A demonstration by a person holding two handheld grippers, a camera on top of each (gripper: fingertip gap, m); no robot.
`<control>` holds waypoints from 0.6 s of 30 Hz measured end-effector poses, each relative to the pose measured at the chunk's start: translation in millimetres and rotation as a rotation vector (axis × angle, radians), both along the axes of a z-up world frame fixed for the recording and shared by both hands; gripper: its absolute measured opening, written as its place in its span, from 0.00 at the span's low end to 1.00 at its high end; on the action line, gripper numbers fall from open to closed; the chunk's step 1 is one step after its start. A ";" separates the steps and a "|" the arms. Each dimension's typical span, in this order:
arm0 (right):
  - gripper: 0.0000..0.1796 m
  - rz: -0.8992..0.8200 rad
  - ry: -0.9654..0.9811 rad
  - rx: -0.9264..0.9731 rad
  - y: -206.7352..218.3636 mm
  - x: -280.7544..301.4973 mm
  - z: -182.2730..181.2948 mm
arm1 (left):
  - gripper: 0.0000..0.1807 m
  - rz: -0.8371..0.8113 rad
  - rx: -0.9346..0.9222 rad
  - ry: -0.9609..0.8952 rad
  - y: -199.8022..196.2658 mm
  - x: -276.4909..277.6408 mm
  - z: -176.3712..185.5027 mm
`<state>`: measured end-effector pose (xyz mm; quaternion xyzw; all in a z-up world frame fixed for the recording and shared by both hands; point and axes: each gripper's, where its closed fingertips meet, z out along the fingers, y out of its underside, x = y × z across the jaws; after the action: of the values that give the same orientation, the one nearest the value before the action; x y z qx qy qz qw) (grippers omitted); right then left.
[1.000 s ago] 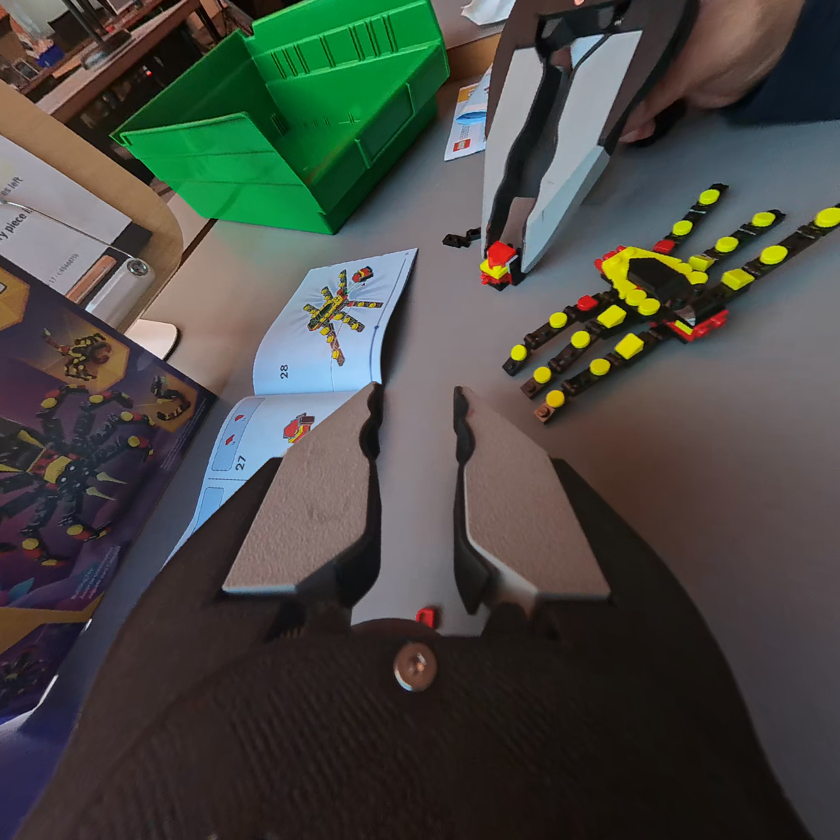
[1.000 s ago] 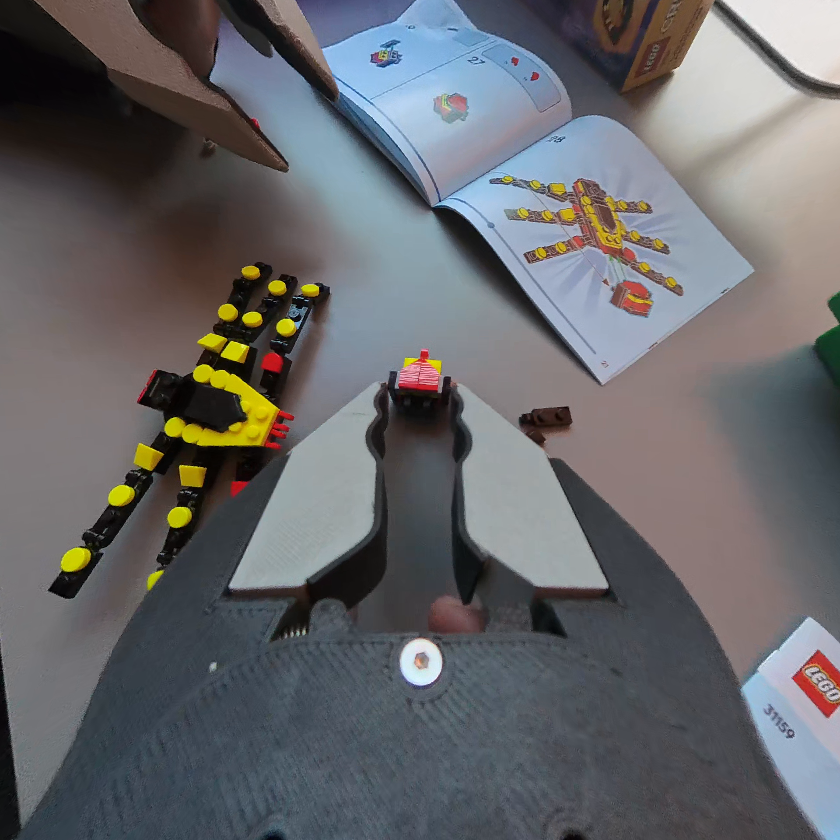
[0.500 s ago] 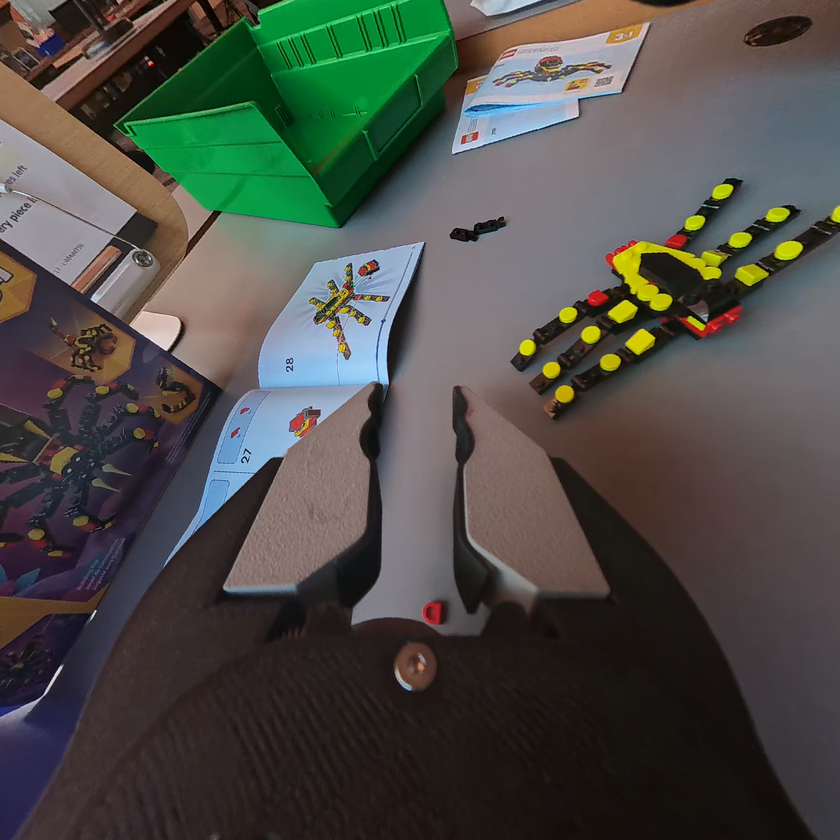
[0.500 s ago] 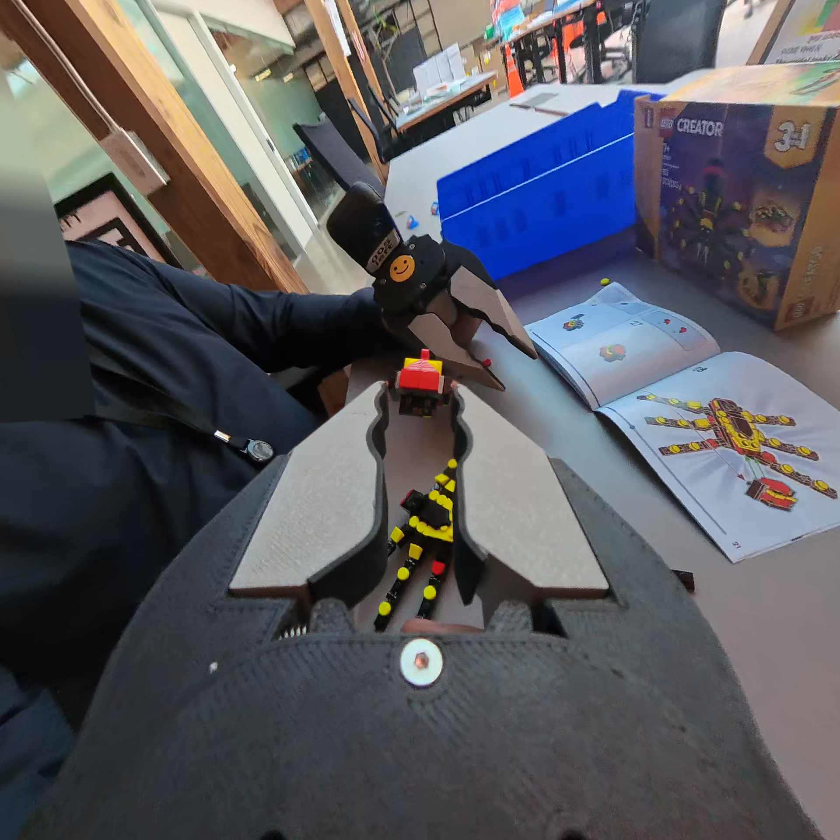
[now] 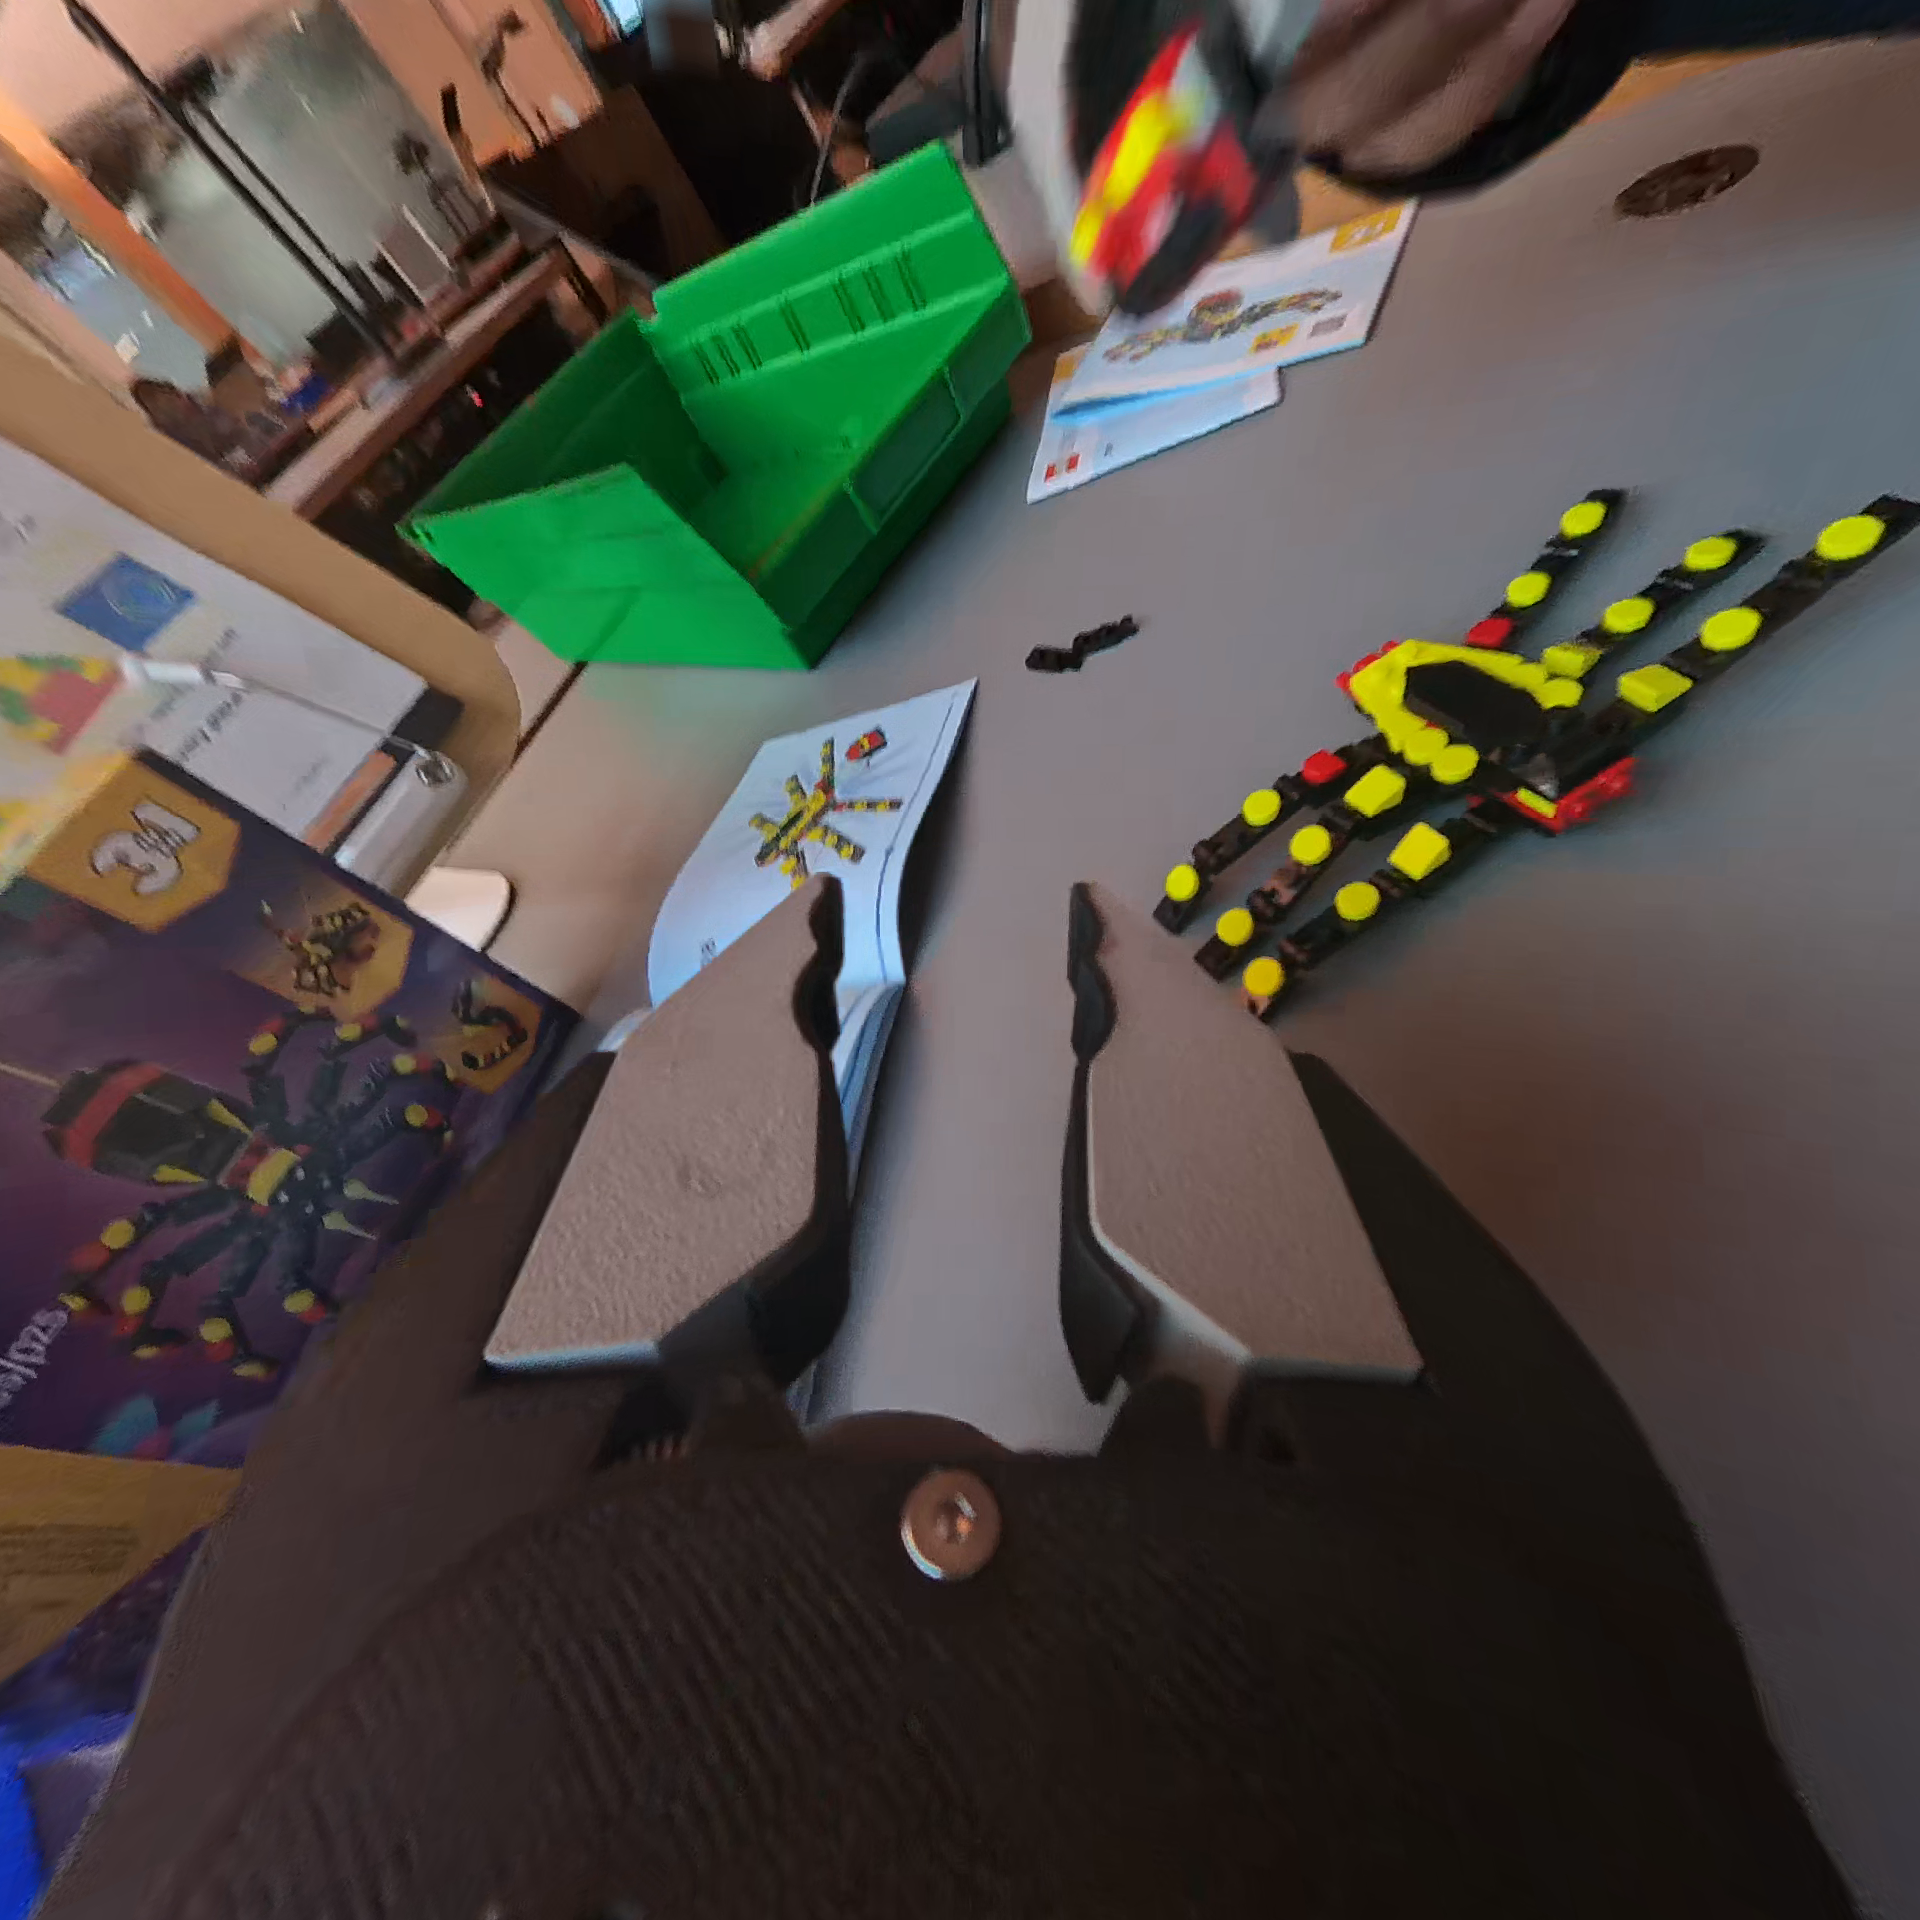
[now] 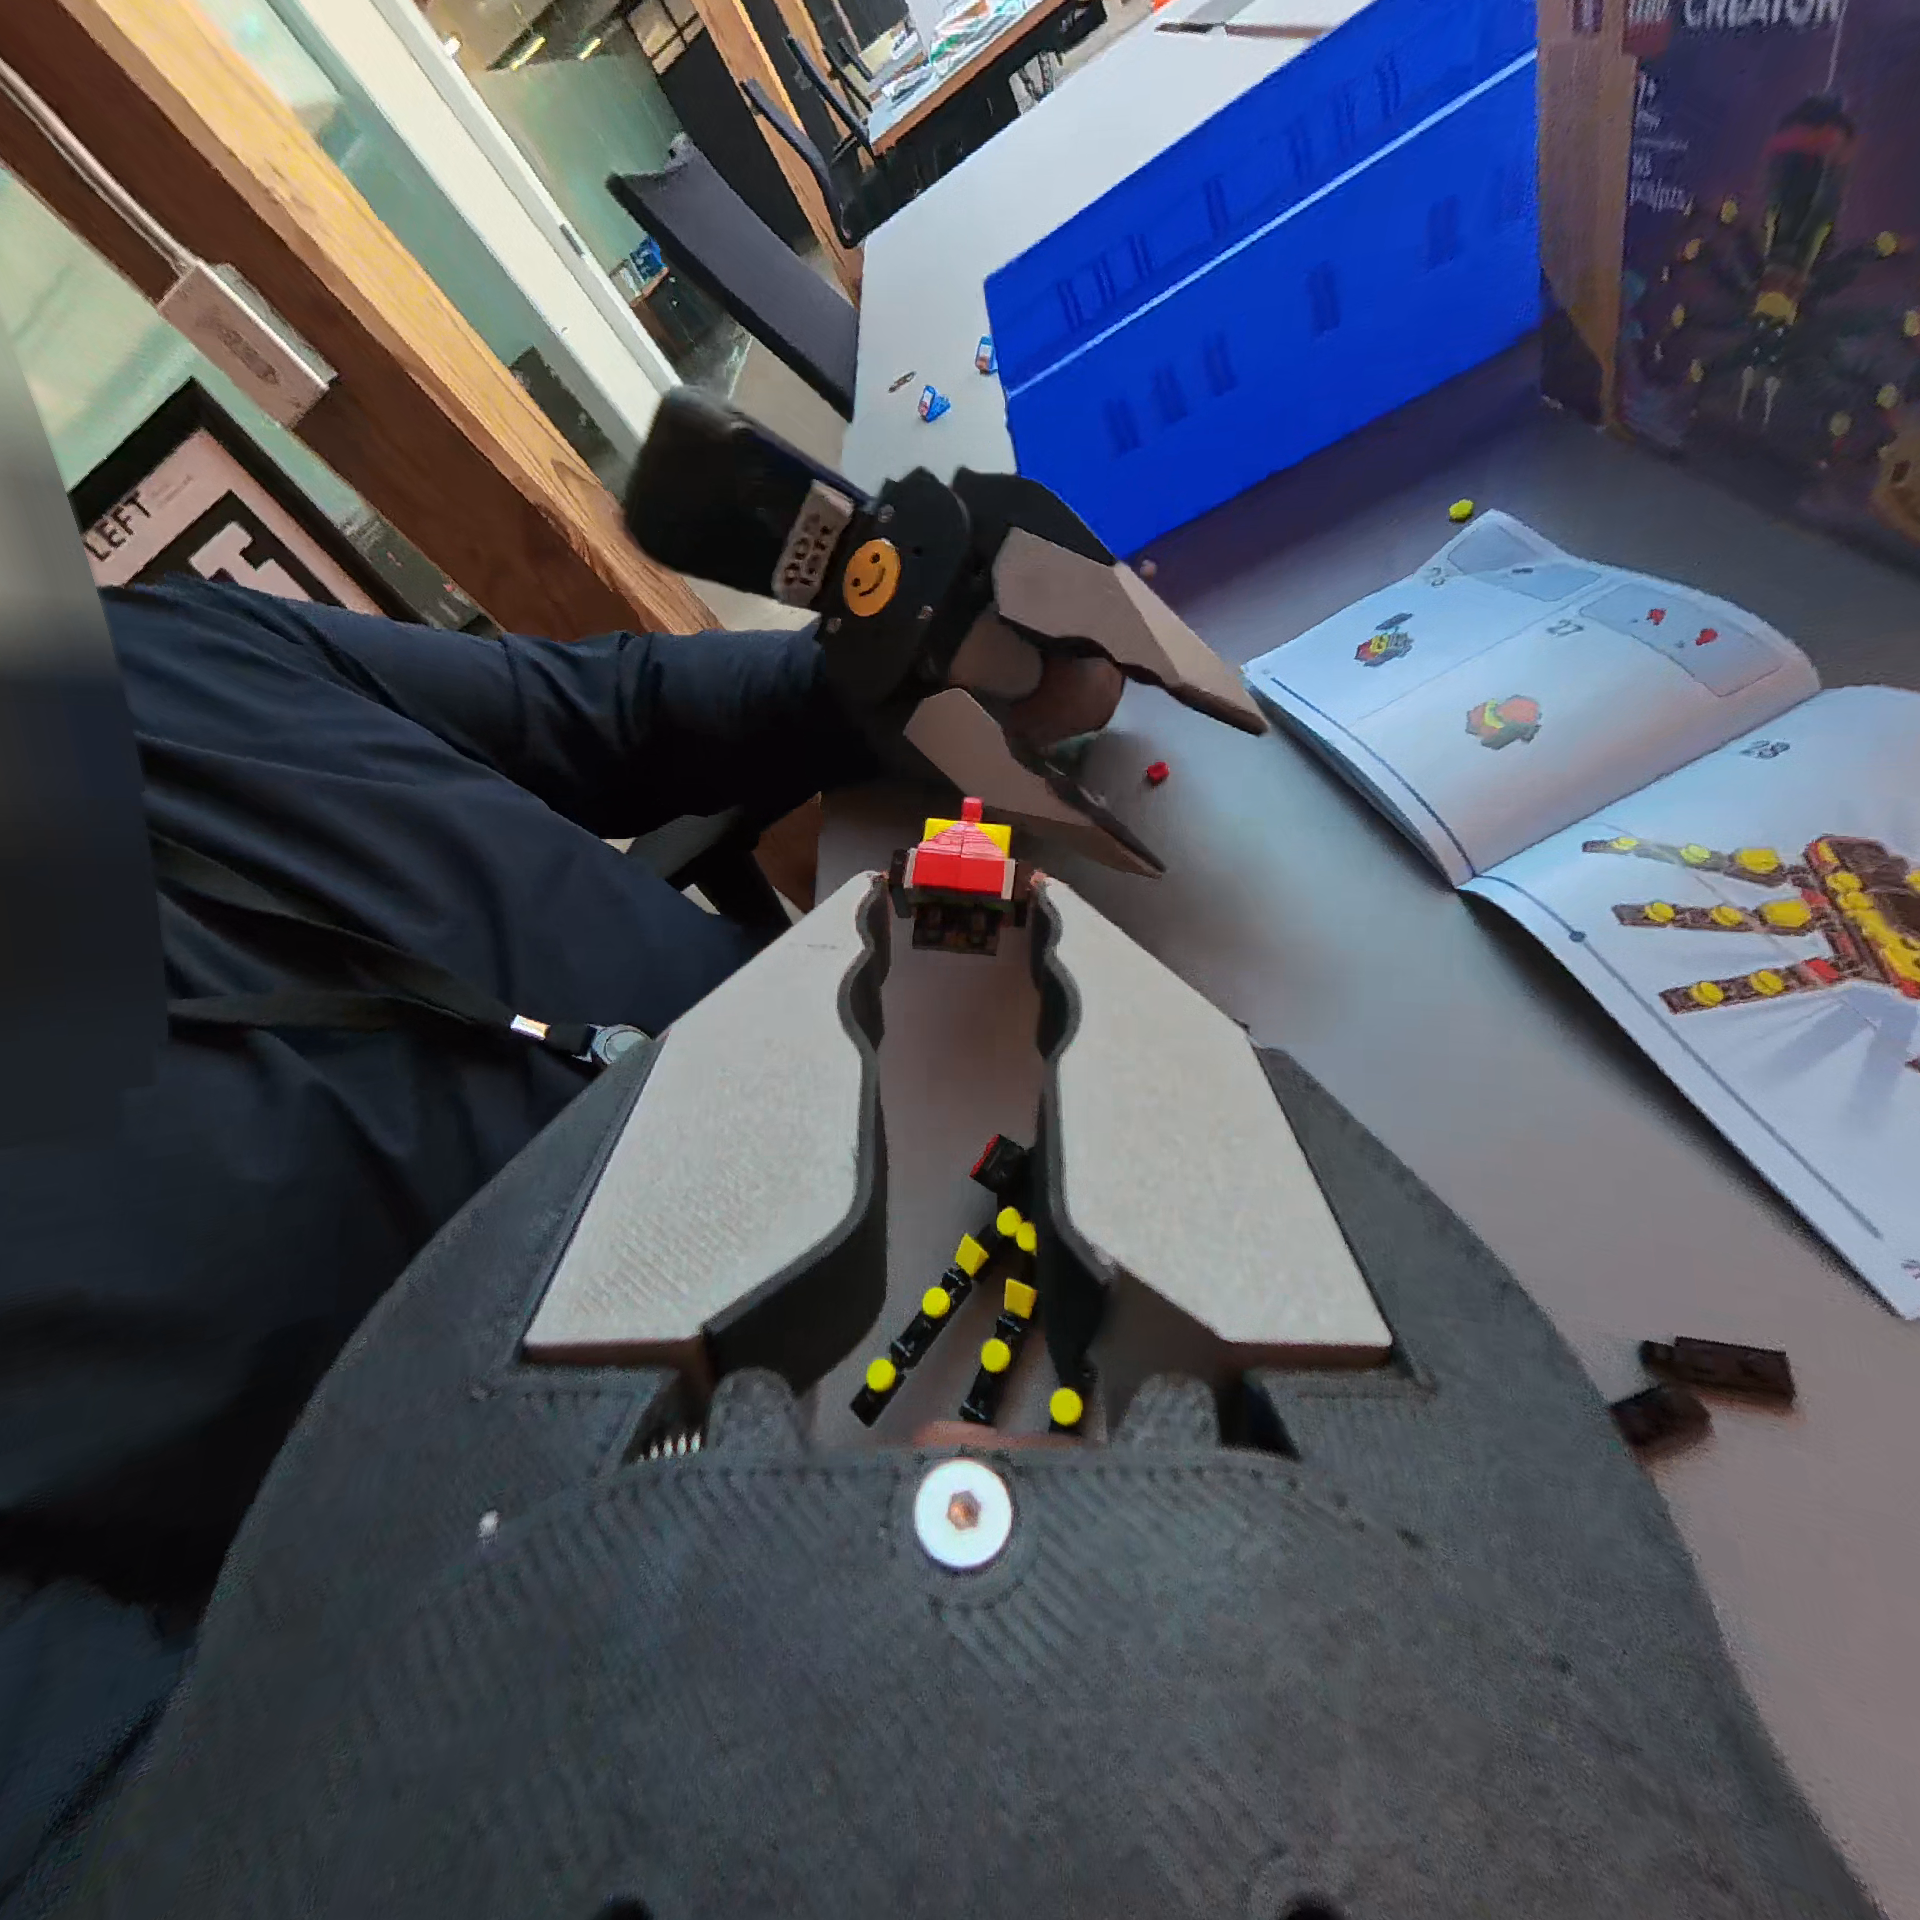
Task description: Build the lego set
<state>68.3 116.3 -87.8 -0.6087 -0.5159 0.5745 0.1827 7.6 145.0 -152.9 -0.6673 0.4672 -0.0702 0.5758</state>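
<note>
Grey table [image 5: 1558,1195], office desks blurred behind. Right gripper [image 6: 961,883] is clenched on the small red-and-yellow block assembly [image 6: 961,857], lifted clear of the table; half a second ago it sat lower and out of the left wrist view, now it shows blurred at 12 o'clock there. Left gripper [image 5: 951,925] has spread wider than before, released, holding nothing. Spider body [image 5: 1507,748], black with yellow studs, lies flat at 2 o'clock from the left gripper, unmoved. Count: one open instruction booklet [image 5: 821,821], two more booklets [image 5: 1195,364] stacked at 1 o'clock, one green bin [image 5: 748,499], one blue bin [image 6: 1268,270], one set box [image 5: 208,1143], two loose dark pieces [image 6: 1704,1382], one tiny red stud [image 6: 1156,771].
</note>
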 end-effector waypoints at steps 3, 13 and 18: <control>0.13 -0.021 -0.055 -0.084 0.9 -19.0 -19.1 | 0.23 -0.036 0.165 0.019 -8.8 11.2 16.7; 0.13 0.021 -0.112 -0.169 -15.1 -56.1 -35.5 | 0.10 -0.124 0.352 0.071 -30.3 26.4 29.6; 0.16 0.088 0.142 -0.102 -34.0 -46.4 14.8 | 0.10 -0.345 0.350 -0.239 -66.7 29.2 71.2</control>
<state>21.9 82.3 -73.0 -0.5516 -0.4982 0.6490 0.1620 36.7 78.3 -81.7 -0.4551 0.5079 -0.1638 0.7127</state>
